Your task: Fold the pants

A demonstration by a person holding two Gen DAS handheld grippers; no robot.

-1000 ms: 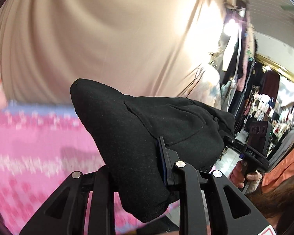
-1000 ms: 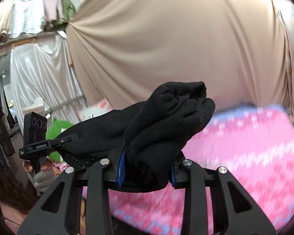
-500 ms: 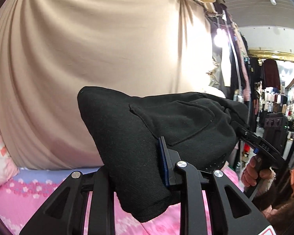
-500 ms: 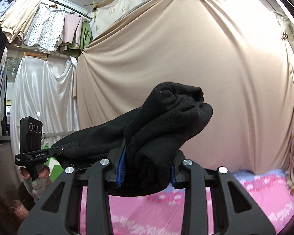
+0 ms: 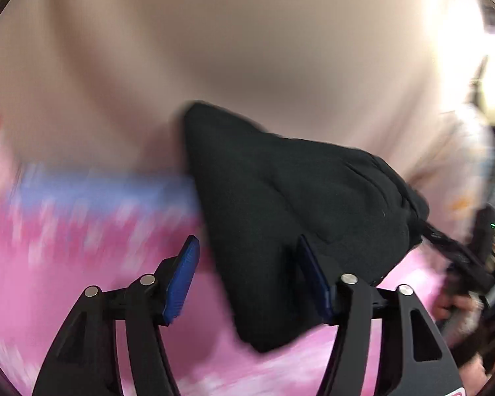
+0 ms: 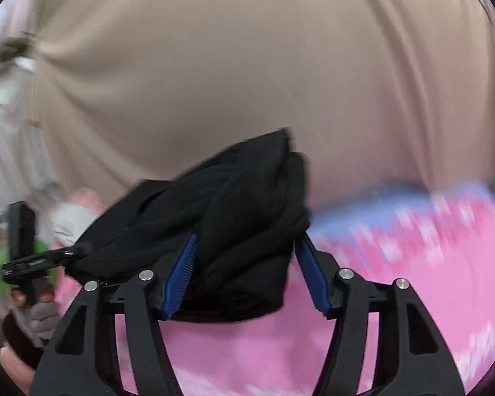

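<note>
Release step: left tongs [image 5: 247,280] and right tongs [image 6: 246,274] both spread, black pants [image 5: 290,217] dropping free over pink bed [image 5: 82,280]; next, regrip for fold.

1. Pants [image 5: 290,217]: black, thick soft fabric, bunched into a folded bundle.
2. Left wrist view: one pointed corner juts up and away; a seam or pocket edge runs across the upper face; the lower edge hangs down over pink.
3. Right wrist view [image 6: 234,217]: several rounded layers stacked, ribbed texture; edges blurred.
</note>
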